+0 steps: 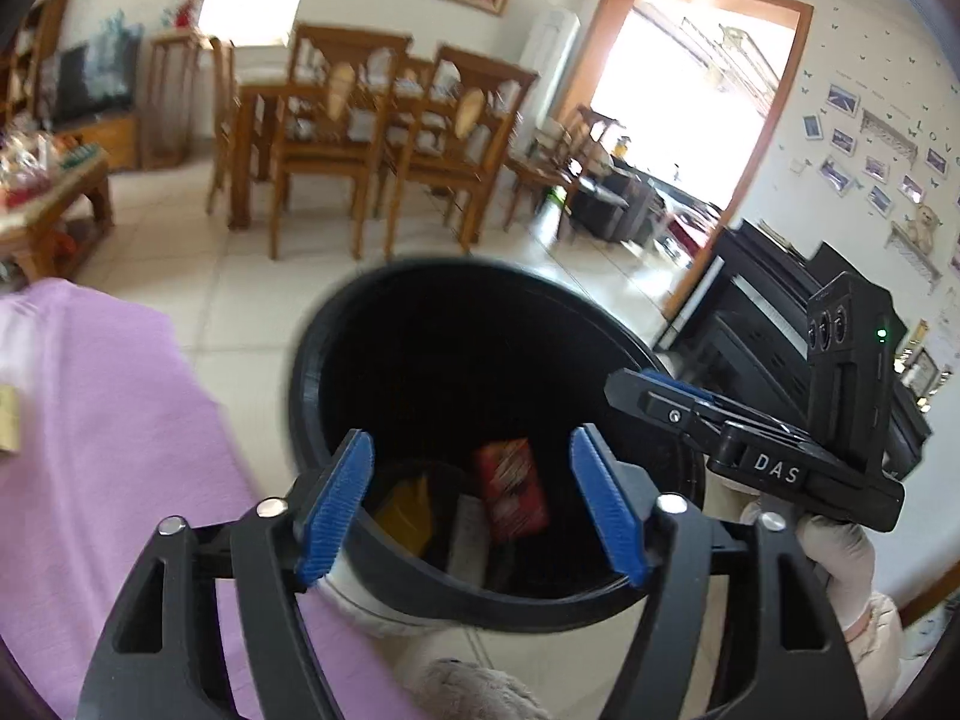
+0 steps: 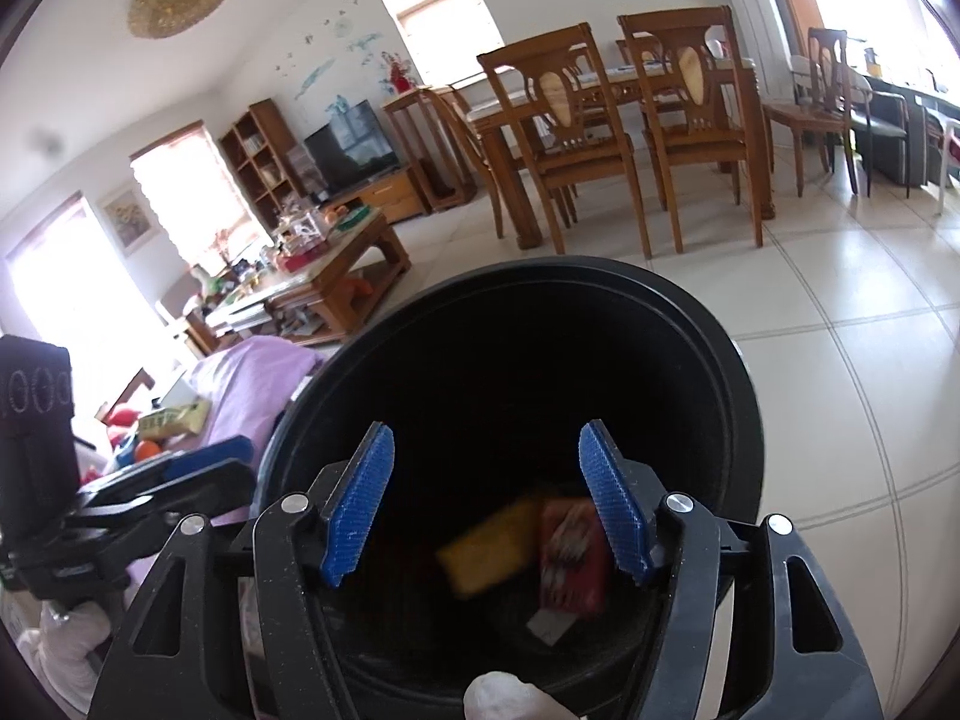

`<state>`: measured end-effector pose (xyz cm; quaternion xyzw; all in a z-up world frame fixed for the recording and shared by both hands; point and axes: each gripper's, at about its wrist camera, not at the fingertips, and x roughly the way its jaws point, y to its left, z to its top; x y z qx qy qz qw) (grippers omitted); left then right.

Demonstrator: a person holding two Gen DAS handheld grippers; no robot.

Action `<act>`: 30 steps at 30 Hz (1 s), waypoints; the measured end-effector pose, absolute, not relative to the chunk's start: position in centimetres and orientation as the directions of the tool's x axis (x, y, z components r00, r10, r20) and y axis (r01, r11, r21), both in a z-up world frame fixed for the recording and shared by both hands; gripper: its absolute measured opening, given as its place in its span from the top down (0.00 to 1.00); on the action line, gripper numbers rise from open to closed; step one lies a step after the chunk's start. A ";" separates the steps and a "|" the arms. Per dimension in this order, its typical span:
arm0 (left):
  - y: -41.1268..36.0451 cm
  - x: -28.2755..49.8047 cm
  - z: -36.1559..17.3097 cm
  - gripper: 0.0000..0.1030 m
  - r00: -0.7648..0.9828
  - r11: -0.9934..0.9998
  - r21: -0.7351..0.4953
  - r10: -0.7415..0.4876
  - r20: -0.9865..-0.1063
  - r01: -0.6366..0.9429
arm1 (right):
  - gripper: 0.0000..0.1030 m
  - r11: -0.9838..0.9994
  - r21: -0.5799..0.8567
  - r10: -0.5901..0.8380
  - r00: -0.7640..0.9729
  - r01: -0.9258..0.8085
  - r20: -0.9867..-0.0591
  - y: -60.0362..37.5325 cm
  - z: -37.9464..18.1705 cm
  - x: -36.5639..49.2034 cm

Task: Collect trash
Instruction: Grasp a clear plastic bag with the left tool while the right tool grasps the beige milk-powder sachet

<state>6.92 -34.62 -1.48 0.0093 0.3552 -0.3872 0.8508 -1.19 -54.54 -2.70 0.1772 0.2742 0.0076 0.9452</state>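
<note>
Trash over the black bin point(image 1: 336, 324): both grippers held above its mouth, jaws apart
The red packet point(image 1: 510, 489) and yellow wrapper point(image 2: 489, 546) lie loose inside the bin; left gripper point(image 1: 471, 507) and right gripper point(image 2: 486, 504) grip nothing, placed so pieces fall in

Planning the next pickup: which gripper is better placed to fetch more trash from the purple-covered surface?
Left, probably. Both are open and empty over the bin, but the left gripper sits beside the purple cover; the right gripper is farther.
</note>
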 end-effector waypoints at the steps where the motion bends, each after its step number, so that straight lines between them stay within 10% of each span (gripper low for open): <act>1: -33.9 6.7 -1.1 0.32 0.458 0.705 -0.254 -0.649 -0.607 0.662 | 0.37 0.939 0.335 0.113 0.849 0.078 -0.516 -54.2 -2.5 -1.1; 7: -29.8 5.3 -0.1 0.14 0.536 0.760 -0.222 -0.603 -0.591 0.610 | 0.27 0.949 0.314 0.151 0.849 0.018 -0.505 -50.9 -1.2 -0.3; 30: -3.7 7.4 -1.8 0.14 0.677 0.939 0.034 -0.221 -0.702 0.341 | 0.22 0.909 0.069 0.370 0.723 -0.410 -0.584 -26.1 1.4 9.4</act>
